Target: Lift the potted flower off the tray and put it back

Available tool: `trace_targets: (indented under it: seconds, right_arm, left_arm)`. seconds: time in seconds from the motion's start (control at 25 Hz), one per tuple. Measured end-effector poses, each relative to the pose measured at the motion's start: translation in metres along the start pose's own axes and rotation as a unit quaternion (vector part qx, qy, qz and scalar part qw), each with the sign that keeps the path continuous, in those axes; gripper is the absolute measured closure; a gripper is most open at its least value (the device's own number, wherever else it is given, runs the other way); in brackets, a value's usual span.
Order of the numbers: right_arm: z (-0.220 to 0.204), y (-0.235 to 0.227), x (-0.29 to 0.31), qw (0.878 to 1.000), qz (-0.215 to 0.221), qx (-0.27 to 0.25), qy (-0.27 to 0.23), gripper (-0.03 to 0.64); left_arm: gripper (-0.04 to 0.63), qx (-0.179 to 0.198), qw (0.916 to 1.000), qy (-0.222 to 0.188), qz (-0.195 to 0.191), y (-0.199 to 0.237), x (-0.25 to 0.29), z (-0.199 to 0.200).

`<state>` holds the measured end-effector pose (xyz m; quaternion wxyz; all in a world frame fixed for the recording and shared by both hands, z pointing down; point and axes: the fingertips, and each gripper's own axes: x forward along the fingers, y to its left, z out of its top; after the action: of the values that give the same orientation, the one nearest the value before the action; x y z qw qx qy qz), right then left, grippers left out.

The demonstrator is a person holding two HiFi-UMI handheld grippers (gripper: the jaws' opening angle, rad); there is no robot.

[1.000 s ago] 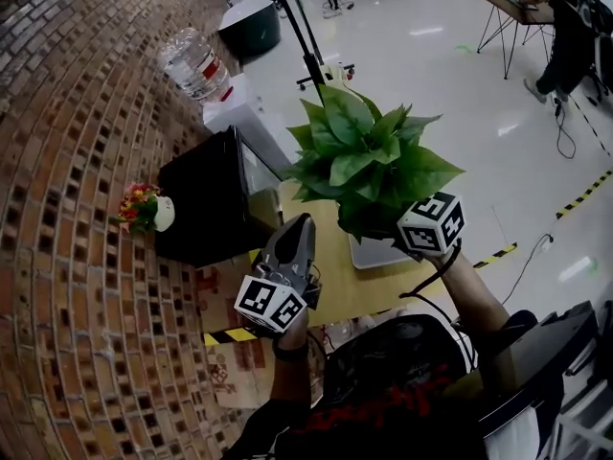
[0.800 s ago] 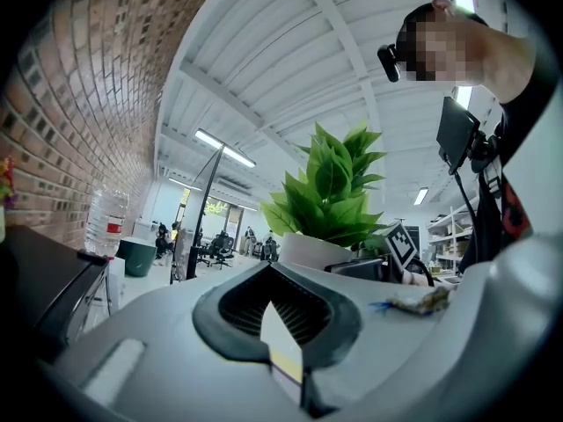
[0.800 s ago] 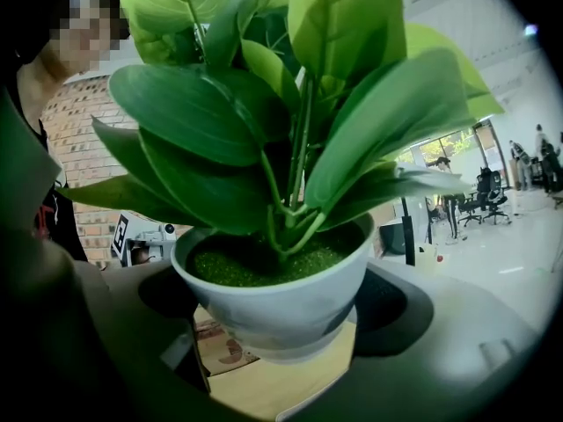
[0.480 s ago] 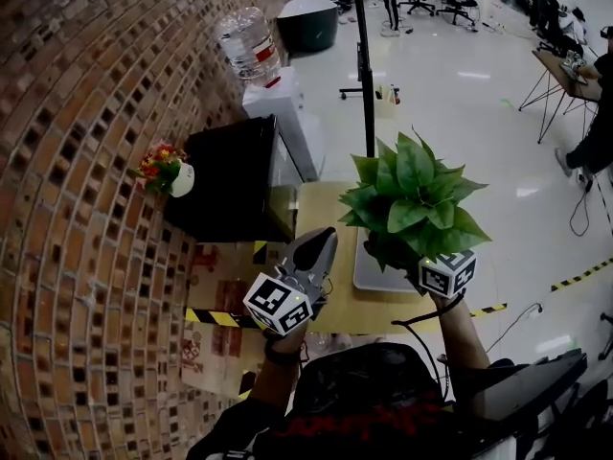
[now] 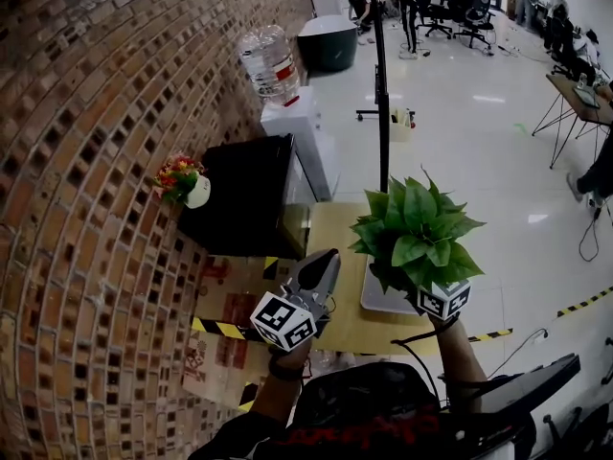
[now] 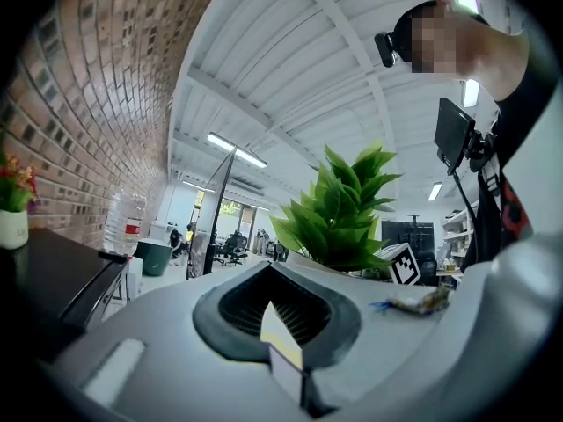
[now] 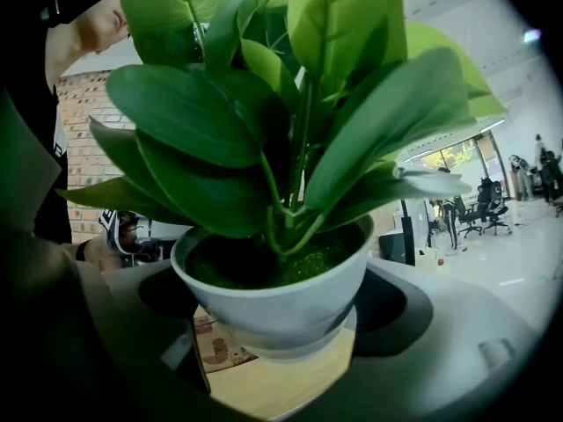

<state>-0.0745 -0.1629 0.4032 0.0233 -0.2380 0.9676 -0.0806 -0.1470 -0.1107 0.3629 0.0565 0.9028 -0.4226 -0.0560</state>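
The potted flower, a leafy green plant (image 5: 414, 233) in a white pot (image 7: 273, 299), hangs in the air above the white tray (image 5: 383, 300) on the wooden table (image 5: 335, 247). My right gripper (image 7: 277, 316) is shut on the pot, one jaw on each side of it. In the head view only its marker cube (image 5: 443, 298) shows under the leaves. My left gripper (image 5: 324, 260) is held up to the left of the plant, shut and holding nothing. In the left gripper view the plant (image 6: 339, 209) stands beyond the jaws.
A black cabinet (image 5: 239, 195) with a small flower vase (image 5: 184, 182) stands against the brick wall (image 5: 86, 161). Behind it are a water dispenser (image 5: 271, 63) and a black pole stand (image 5: 381, 84). Black and yellow tape (image 5: 215, 328) marks the floor by the table.
The head view has swung, so everything has shifted in it. The right gripper still holds the plant over the tray, and the left gripper stays shut beside it.
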Motion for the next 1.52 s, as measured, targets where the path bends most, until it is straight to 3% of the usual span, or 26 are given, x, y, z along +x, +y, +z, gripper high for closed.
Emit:
trace_targets:
  seconds: [0.36,0.56,0.84,1.24,1.52]
  right_arm:
    - [-0.038,-0.008,-0.008,1.0,-0.006,-0.025,0.011,0.098]
    - [-0.058,-0.015,-0.013,1.0,-0.008,-0.018,0.016,0.098]
    - [-0.087,-0.024,-0.019,0.999,-0.02,-0.011,0.029,0.098]
    - [-0.114,-0.03,-0.021,0.999,-0.03,-0.005,0.043,0.097]
    - [-0.147,-0.021,-0.013,0.997,-0.031,-0.039,0.067,0.097]
  left_arm:
    - [0.595,-0.018,0.9997,-0.008,0.014,0.003,-0.006,0.0]
    - [0.595,0.006,0.9996,-0.003,0.026,0.0,-0.008,-0.003]
    - [0.595,0.008,0.9995,0.009,0.028,-0.001,-0.011,-0.014]
    - [0.595,-0.013,0.9984,0.022,0.05,-0.003,-0.014,-0.035]
    - [0.595,-0.025,0.9981,0.035,0.044,-0.011,-0.017,-0.057]
